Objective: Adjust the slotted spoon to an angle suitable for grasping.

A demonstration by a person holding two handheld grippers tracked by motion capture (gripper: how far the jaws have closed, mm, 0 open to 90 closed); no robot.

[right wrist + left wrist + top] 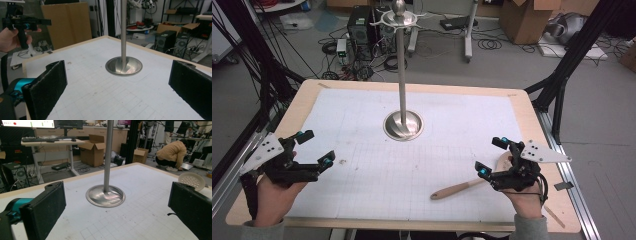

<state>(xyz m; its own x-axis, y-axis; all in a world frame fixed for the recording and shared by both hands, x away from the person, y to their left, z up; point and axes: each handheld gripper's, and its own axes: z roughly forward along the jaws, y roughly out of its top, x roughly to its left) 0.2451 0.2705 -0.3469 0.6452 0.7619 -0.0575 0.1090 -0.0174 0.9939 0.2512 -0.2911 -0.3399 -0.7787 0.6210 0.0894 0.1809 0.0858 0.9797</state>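
The right hand-held gripper [492, 156] hovers over the right side of the table [532, 125] with its jaws spread wide and nothing between them. Just below and beside it lies the wooden slotted spoon [459, 189]: the handle runs out to the gripper's left, toward the person's edge of the table, while the round perforated bowl sits under the gripper body, partly hidden in the high view. The left hand-held gripper [314, 148] is well apart from the spoon, across the white gridded mat [377, 175], its jaws likewise wide open and empty; from its own camera the spoon's bowl [191, 180] shows past its right jaw. Farther out, ahead of both grippers and between them, stands the metal stand [402, 75], an upright pole on a round dished base [403, 125], which holds nothing.
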